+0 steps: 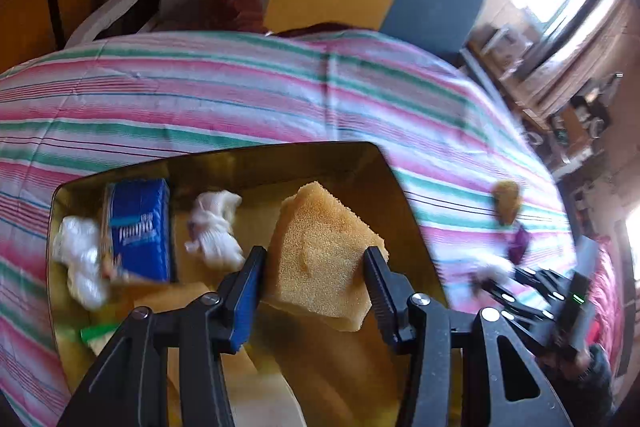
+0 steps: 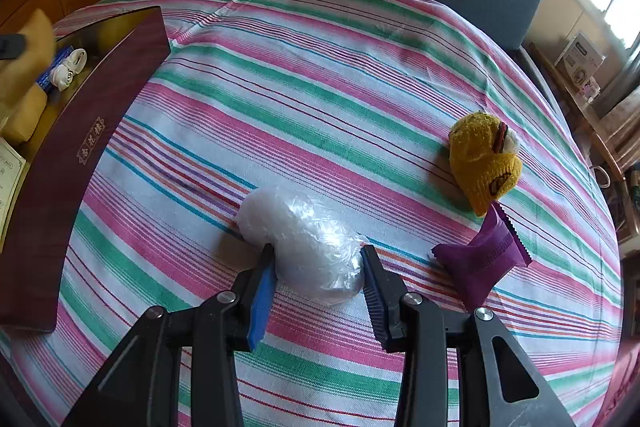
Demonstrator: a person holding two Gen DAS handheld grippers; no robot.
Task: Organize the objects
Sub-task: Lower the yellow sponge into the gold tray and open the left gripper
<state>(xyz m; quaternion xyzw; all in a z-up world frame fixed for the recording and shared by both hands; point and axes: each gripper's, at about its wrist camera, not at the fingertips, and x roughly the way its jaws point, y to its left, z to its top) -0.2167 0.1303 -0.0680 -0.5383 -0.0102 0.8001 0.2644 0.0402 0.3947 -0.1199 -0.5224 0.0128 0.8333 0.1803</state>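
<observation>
Striped tablecloth [image 2: 320, 75]: left gripper [image 1: 316, 267] clamps yellow sponge [image 1: 320, 251] above the gold-lined box [image 1: 384, 163], right gripper [image 2: 318, 261] closed on clear plastic bundle [image 2: 304, 239] lying on the cloth.

Black claw [image 1: 316, 279] arms, blue pad, ribbed black pad, silver screws

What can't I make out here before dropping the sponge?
- Left wrist view: box floor under the sponge, hidden by it and the left gripper.
- Left wrist view: right gripper, motion-blurred.
- Right wrist view: box interior, mostly behind its wall and cut by the left edge.
- Right wrist view: plastic bundle contents, obscured by crinkled wrap.
</observation>
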